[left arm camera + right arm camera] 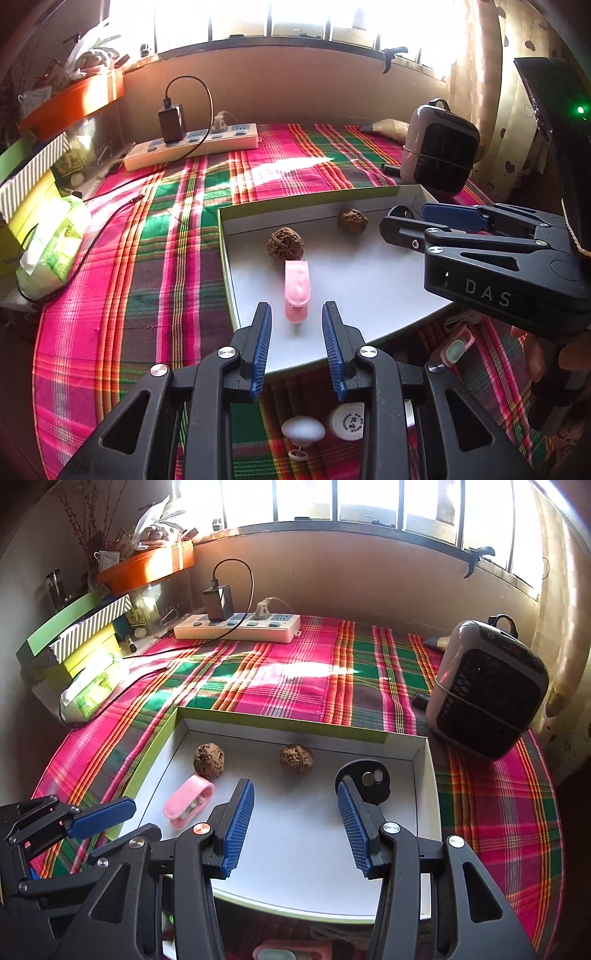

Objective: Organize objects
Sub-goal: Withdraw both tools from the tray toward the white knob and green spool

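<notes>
Left wrist view is showing the left gripper [297,334] hanging over the near edge of the white tray [369,288], its jaws standing apart with nothing pressed between them. The pink clip [296,290] is lying flat in the tray at twelve o'clock from the jaws, just past the tips, its long axis running almost straight along the gripper's line, near end pointing into the gap. Two walnuts are sitting farther in: one [285,244] touching or nearly touching the clip's far end, the other [351,220] at one o'clock near the back wall. The right gripper [410,225] is hovering at two o'clock.

In the right wrist view, the right gripper [295,812] is also holding its jaws apart and empty; the clip [189,801] is lying at ten o'clock, outside its left finger, while a black disc [364,781] is sitting behind its right fingertip. The left hand is looking nearer and better lined up for the clip.
</notes>
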